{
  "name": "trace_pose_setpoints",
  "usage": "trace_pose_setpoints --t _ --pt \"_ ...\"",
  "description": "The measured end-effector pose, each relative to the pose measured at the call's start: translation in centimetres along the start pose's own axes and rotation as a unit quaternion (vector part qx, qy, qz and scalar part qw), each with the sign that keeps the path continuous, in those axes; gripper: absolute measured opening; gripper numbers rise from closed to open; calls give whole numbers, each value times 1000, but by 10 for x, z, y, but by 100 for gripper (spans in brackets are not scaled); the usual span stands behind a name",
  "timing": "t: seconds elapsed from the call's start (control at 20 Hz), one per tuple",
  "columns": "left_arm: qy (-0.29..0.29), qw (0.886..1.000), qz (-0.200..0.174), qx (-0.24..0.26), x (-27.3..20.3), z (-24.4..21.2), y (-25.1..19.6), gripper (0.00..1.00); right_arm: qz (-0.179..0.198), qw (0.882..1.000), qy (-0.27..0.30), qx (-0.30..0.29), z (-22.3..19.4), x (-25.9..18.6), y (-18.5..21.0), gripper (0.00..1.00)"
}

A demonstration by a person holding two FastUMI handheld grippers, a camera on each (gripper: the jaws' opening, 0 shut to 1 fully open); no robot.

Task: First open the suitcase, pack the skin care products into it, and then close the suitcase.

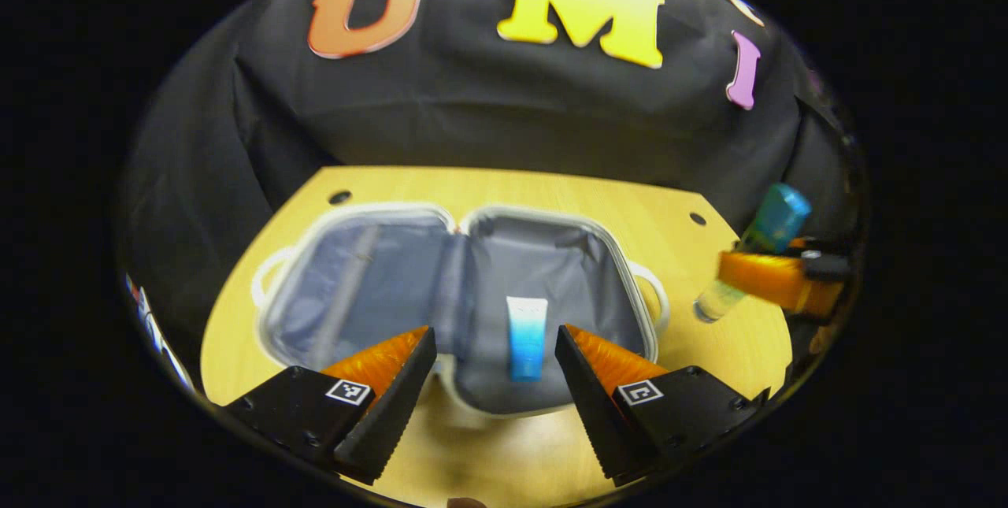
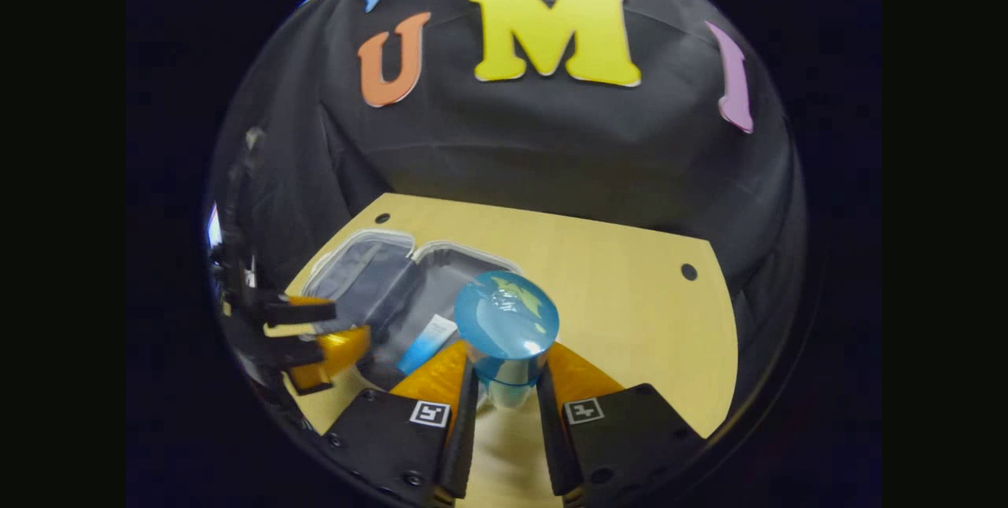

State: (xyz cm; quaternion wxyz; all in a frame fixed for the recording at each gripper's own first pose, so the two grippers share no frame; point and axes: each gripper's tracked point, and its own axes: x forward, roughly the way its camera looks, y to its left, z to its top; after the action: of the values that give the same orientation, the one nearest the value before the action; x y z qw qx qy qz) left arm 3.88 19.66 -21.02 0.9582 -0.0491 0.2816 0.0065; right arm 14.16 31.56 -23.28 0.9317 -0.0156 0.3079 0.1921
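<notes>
Left gripper view: the suitcase [image 1: 465,303] lies open on the worktop [image 1: 551,193], a tube [image 1: 526,337] in its right half, long axis running away from the camera. Left tongs [image 1: 496,366] gape, empty. Right tongs [image 2: 504,394] clamp a bottle [image 2: 506,327], tilted, cap up, beside the case.

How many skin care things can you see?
2. A white and blue tube lies inside the open suitcase. A bottle with a blue cap is held above the table by the right gripper. More may be hidden.
</notes>
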Motion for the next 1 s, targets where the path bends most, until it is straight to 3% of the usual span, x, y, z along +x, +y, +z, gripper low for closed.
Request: trace_pose_setpoints --t 0.2,0.3,0.5,0.6,0.7,0.75,0.85,1.0 --pt "-83 995 40 26 -52 14 47 98 27 998 63 12 -36 57 46 36" --pt "-102 993 57 33 -71 17 66 100 23 994 106 27 -56 76 54 36" --pt "-151 988 35 -4 -101 34 78 97 8 983 167 72 -86 93 55 36" --pt "-157 986 52 -11 -109 37 97 99 -2 983 164 82 -77 102 55 33" --pt "-158 985 73 -8 -115 39 114 99 -12 982 166 94 -71 117 53 36" --pt "-161 984 75 -11 -117 39 120 99 -24 978 172 114 -69 124 51 33" --pt "-150 986 64 -25 -113 24 123 98 -44 968 198 150 -75 140 46 36" --pt "-110 989 76 -56 -109 -9 143 99 -73 956 230 165 -91 158 39 36"
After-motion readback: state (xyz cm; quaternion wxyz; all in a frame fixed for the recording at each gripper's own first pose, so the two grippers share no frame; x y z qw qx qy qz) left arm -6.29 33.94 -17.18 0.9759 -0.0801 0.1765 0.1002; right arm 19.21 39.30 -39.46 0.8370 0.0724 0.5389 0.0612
